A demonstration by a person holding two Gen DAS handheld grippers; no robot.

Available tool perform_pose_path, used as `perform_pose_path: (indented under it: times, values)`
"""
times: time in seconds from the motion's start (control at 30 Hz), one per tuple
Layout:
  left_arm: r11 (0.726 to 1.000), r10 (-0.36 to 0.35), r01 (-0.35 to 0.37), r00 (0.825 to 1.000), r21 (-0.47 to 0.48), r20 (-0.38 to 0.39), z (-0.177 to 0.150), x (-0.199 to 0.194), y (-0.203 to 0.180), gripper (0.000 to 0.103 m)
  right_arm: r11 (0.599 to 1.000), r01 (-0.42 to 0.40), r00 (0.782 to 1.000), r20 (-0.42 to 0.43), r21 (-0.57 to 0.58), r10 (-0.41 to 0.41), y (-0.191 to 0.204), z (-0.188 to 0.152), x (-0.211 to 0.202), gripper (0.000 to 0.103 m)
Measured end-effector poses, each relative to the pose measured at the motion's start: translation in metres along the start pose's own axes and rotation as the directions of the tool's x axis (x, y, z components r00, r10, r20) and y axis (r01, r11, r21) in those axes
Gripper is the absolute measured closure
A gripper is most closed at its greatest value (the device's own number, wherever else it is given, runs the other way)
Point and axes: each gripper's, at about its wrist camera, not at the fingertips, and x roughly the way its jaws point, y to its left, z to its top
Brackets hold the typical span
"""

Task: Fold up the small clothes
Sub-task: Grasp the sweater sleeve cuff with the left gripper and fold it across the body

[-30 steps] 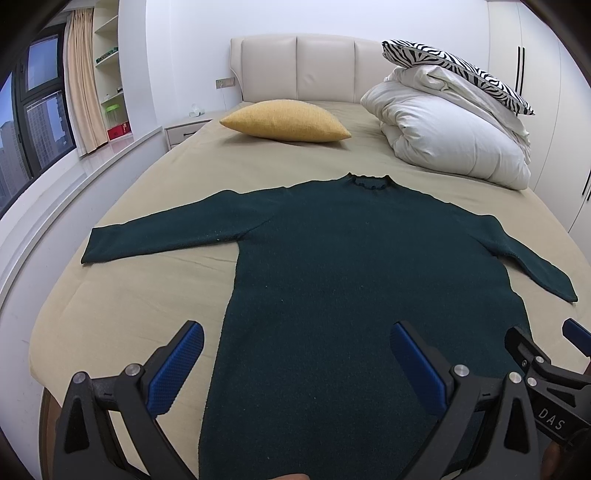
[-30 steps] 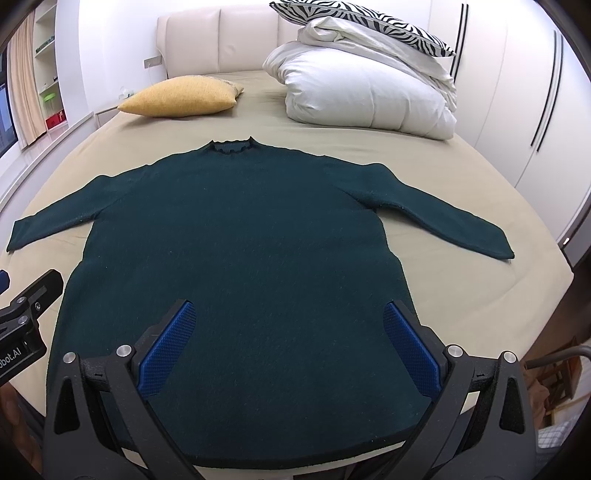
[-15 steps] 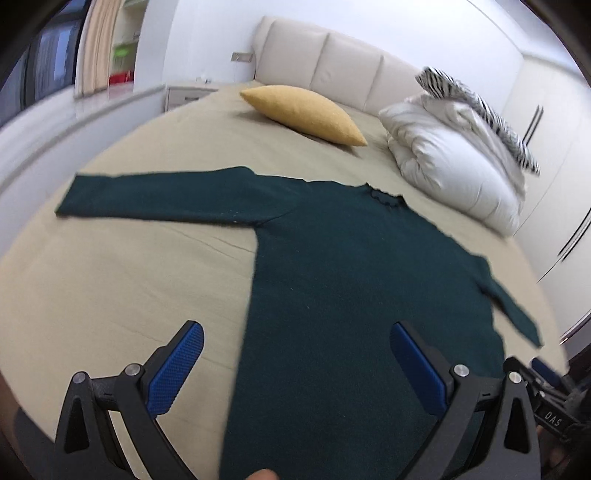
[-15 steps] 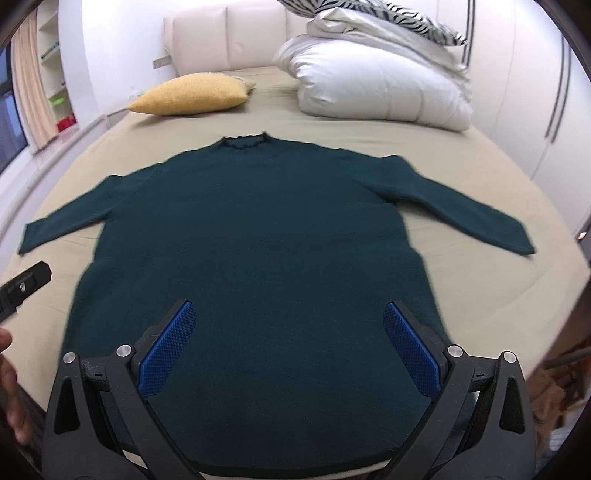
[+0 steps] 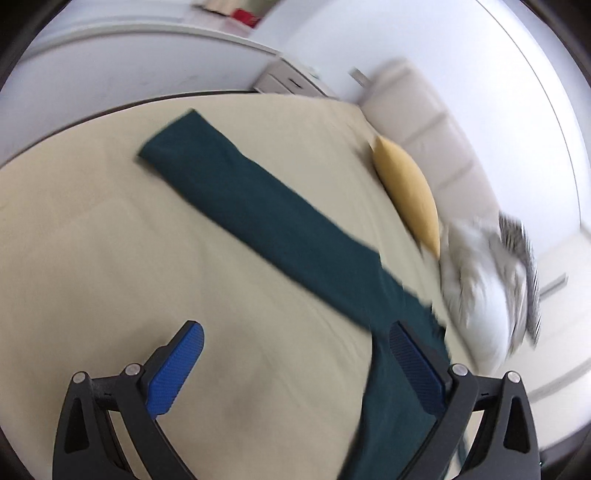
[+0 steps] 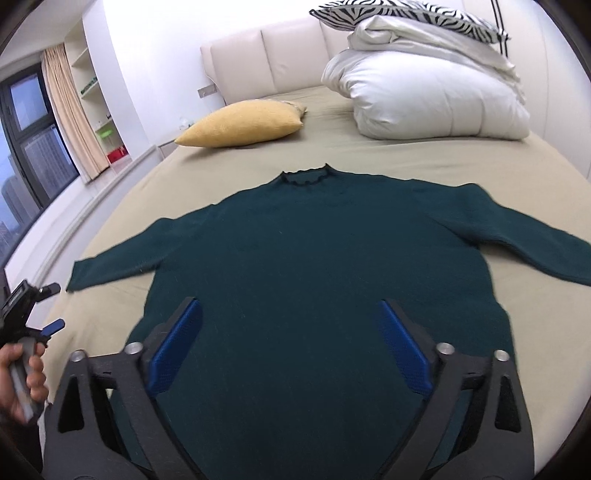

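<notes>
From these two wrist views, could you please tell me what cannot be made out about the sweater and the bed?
- Sweater hem: right wrist view, hidden behind the right claw, whose jaws are closing with no cloth gripped.
- Far cuff of its sleeve: cut off by the picture's edge.
- White duvet and yellow pillow: left wrist view, smeared by motion blur.
- Bed foot edge: hidden.

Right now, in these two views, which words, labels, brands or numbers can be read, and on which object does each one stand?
No text can be read with certainty.
Left gripper: small pale lettering on its black body in the right wrist view, too small and tilted to read.
Dark green sweater: no label or print shows.
Yellow cushion and zebra-striped pillow: pattern only, no words.
</notes>
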Motion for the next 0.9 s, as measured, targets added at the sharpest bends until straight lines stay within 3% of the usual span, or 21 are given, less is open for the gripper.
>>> perform_pose_path:
  times: [0.13,0.27,0.33,0.43,0.47,0.5,0.53,0.6,0.7,0.73,0.8,0.9]
  values:
    - [0.979,-0.034,0.048,0.997,-0.199,0.072,0.045,0.016,0.044,0.010,0.999,-0.033,0.999,-0.021,0.031,0.033,-0.003,0.011,0.030,0.024]
    - [0.930,-0.005,0.051,0.992,-0.363,0.126,0.070,0.030,0.082,0.016,0.994,-0.065,0.995,-0.065,0.091,0.071,-0.009,0.018,0.064,0.024]
    - [0.911,-0.007,0.063,0.990,-0.407,0.137,0.076,0.039,0.094,0.022,0.992,-0.069,0.994,-0.080,0.104,0.078,-0.010,0.020,0.078,0.025]
    - [0.910,0.039,0.023,0.989,-0.414,0.140,0.089,0.049,0.096,0.039,0.990,-0.078,0.992,-0.094,0.117,0.089,-0.011,0.022,0.097,0.030]
    - [0.908,0.051,0.012,0.989,-0.419,0.139,0.094,0.049,0.100,0.054,0.990,-0.079,0.991,-0.097,0.121,0.091,-0.012,0.022,0.101,0.035]
    - [0.905,0.066,-0.004,0.989,-0.425,0.130,0.098,0.051,0.099,0.083,0.989,-0.078,0.991,-0.102,0.125,0.091,-0.012,0.022,0.107,0.040]
    - [0.906,0.090,-0.032,0.989,-0.422,0.119,0.102,0.052,0.095,0.096,0.989,-0.078,0.990,-0.106,0.129,0.092,-0.014,0.023,0.112,0.042]
    - [0.929,0.122,-0.063,0.982,-0.365,0.142,0.105,0.046,0.075,0.096,0.988,-0.078,0.990,-0.109,0.136,0.093,-0.016,0.024,0.118,0.051]
    - [0.992,0.098,-0.082,0.980,-0.100,0.171,0.097,0.045,-0.006,0.095,0.986,-0.072,0.990,-0.106,0.149,0.089,-0.027,0.026,0.127,0.057]
    - [0.997,0.079,-0.077,0.984,-0.022,0.157,0.091,0.051,-0.032,0.095,0.985,-0.071,0.991,-0.105,0.157,0.088,-0.031,0.026,0.128,0.058]
    - [0.986,0.033,-0.050,0.994,0.156,0.108,0.070,0.070,-0.095,0.095,0.979,-0.075,0.990,-0.102,0.188,0.095,-0.045,0.027,0.128,0.058]
    - [0.905,0.003,-0.019,0.999,0.424,0.039,0.015,0.107,-0.190,0.095,0.973,-0.071,0.992,-0.087,0.220,0.093,-0.063,0.026,0.119,0.058]
